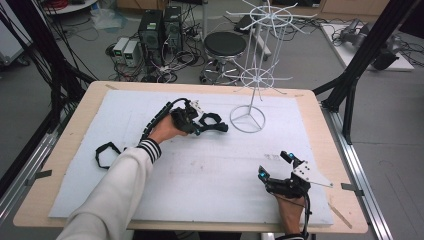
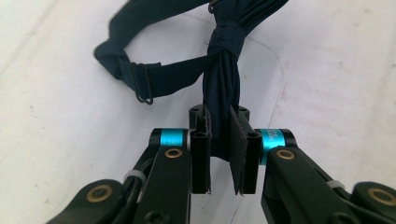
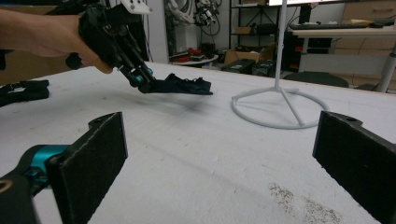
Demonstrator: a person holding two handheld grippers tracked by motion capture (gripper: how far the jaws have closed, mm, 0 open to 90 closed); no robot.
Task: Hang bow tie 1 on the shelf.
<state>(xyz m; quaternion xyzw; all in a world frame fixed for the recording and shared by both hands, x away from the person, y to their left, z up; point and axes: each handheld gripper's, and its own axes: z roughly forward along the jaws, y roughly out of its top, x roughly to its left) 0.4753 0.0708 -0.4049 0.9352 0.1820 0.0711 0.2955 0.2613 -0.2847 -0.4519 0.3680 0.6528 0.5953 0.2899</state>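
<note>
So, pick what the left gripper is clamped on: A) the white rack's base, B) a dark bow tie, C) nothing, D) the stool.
B: the left gripper has its jaws pinched on the dark bow tie, just off the white mat beside the rack.

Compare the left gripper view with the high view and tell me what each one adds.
Left gripper view alone: the claw's pads pinching the dark bow tie's fabric, and the metal slider on its strap. High view alone: the white wire stand, a second black strap at the left, and the open right claw. Both: the bow tie on the white mat.
</note>
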